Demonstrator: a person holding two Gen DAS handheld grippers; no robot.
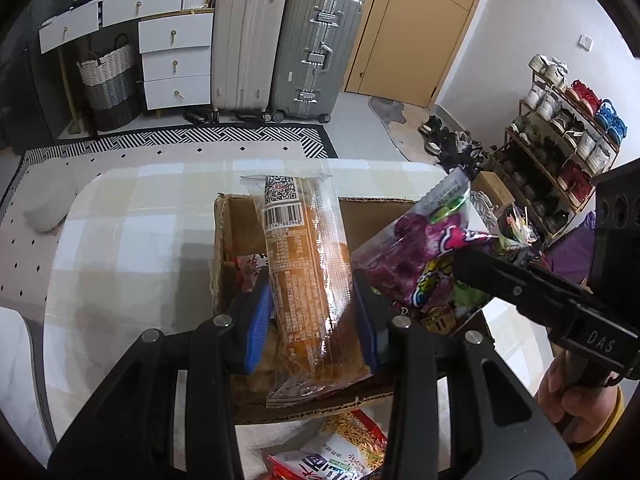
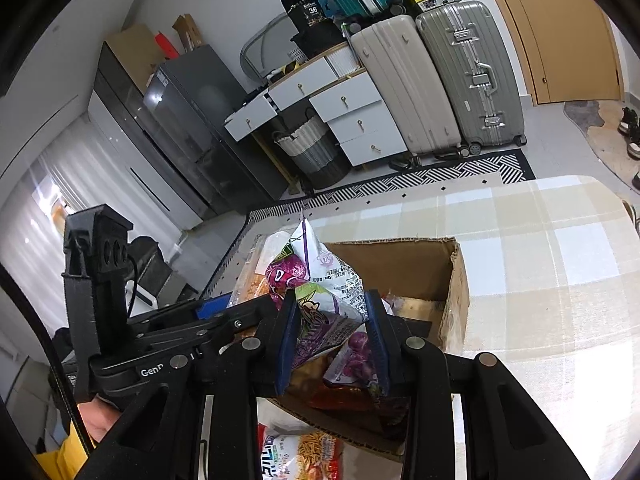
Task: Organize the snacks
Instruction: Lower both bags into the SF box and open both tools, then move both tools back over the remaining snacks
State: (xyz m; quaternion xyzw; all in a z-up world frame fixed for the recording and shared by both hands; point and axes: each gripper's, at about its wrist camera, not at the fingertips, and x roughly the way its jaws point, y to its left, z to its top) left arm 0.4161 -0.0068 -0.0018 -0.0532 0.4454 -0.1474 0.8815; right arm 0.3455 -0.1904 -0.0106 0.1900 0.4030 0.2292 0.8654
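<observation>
My left gripper (image 1: 314,320) is shut on a long clear packet of brown bread (image 1: 308,264), held over the open cardboard box (image 1: 236,216) on the checked table. My right gripper (image 2: 332,340) is shut on a purple snack bag (image 2: 320,280), also over the box (image 2: 452,280). In the left wrist view the purple bag (image 1: 424,252) hangs just right of the bread packet, with the right gripper body behind it. Other snack packets lie inside the box, mostly hidden. A red and white noodle snack bag (image 1: 340,452) lies on the table in front of the box; it also shows in the right wrist view (image 2: 300,456).
The table with a beige checked cloth (image 2: 540,280) extends to the right of the box. Beyond it stand two suitcases (image 1: 280,48), a white drawer unit (image 1: 176,56), a woven basket (image 1: 108,80), a shoe rack (image 1: 560,140) and a wooden door (image 1: 416,28).
</observation>
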